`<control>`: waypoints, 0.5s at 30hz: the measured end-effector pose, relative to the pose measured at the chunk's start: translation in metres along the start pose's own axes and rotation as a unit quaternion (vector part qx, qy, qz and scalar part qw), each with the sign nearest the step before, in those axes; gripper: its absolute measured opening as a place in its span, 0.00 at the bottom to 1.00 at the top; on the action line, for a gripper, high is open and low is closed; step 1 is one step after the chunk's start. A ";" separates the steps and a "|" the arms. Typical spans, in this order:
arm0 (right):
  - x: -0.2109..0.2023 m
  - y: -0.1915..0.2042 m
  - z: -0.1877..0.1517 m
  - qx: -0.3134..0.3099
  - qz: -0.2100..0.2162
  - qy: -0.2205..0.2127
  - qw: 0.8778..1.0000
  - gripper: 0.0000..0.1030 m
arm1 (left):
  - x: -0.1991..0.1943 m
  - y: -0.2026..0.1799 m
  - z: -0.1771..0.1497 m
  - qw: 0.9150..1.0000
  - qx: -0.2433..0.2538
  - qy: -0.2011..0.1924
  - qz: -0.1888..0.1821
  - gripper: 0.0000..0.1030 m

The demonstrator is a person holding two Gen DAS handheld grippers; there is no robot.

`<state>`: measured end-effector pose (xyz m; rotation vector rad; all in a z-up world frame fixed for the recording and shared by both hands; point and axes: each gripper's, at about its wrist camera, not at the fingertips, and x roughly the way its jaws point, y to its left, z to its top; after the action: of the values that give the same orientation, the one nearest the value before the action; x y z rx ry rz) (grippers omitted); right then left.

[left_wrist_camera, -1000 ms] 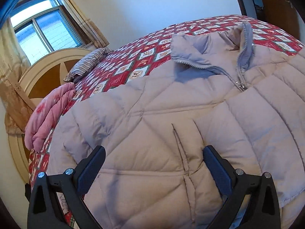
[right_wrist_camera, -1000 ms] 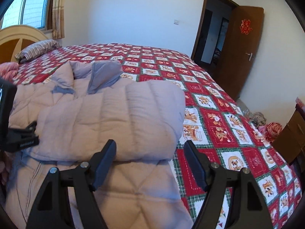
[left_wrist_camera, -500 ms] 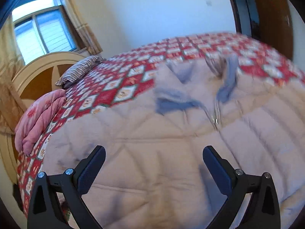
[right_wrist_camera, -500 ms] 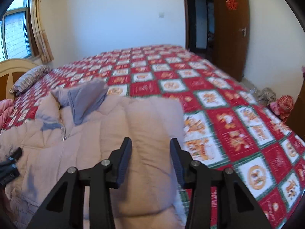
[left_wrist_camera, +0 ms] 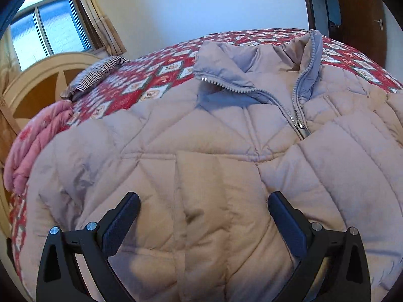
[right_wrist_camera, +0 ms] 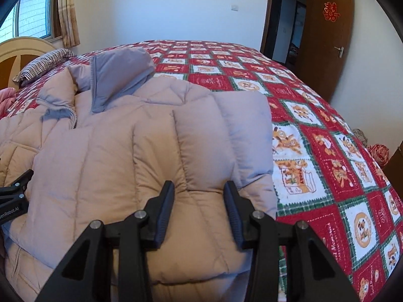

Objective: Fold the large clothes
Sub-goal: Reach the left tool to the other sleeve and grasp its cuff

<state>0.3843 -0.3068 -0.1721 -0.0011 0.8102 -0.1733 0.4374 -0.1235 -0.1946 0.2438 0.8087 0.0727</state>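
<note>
Bedroom with a red patchwork bedspread (right_wrist_camera: 314, 136), striped pillow (left_wrist_camera: 98, 71) at 10 o'clock, brown door (right_wrist_camera: 327, 37) at 2. Puffy jacket (left_wrist_camera: 214, 151) lies mid-bed, sleeve folded over. Left gripper (left_wrist_camera: 202, 216) gapes wide above it; right gripper (right_wrist_camera: 199, 201) has narrowed since a second ago, fabric between its jaws, pinch unclear.

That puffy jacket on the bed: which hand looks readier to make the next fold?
Probably the right gripper: its fingers straddle the folded sleeve of the jacket. The left gripper hovers wide open.
</note>
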 end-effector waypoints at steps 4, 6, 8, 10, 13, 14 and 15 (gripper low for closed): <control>0.005 0.006 -0.001 -0.008 -0.012 0.006 1.000 0.44 | 0.002 0.000 -0.001 1.000 -0.003 0.002 -0.004 0.99; 0.007 0.009 0.000 -0.017 -0.022 0.008 1.000 0.44 | 0.002 -0.001 -0.002 1.000 -0.003 0.001 -0.004 0.99; 0.007 0.012 -0.001 -0.023 -0.030 0.008 0.999 0.44 | 0.003 -0.001 -0.002 1.000 -0.004 0.000 -0.004 0.99; 0.008 0.014 -0.001 -0.028 -0.036 0.009 0.999 0.44 | 0.003 -0.001 -0.003 1.000 -0.004 -0.001 -0.003 0.99; 0.008 0.014 -0.002 -0.031 -0.039 0.009 0.999 0.44 | 0.002 -0.002 -0.004 1.000 -0.005 -0.001 -0.005 0.99; 0.008 0.014 -0.002 -0.031 -0.040 0.009 0.999 0.44 | 0.002 -0.002 -0.004 1.000 -0.006 -0.001 -0.005 0.99; 0.008 0.014 -0.002 -0.031 -0.040 0.009 0.999 0.44 | 0.002 -0.002 -0.004 1.000 -0.006 -0.001 -0.005 0.99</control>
<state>0.3907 -0.2943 -0.1802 -0.0914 0.8341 -0.2236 0.4360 -0.1240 -0.1990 0.2295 0.8077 0.0678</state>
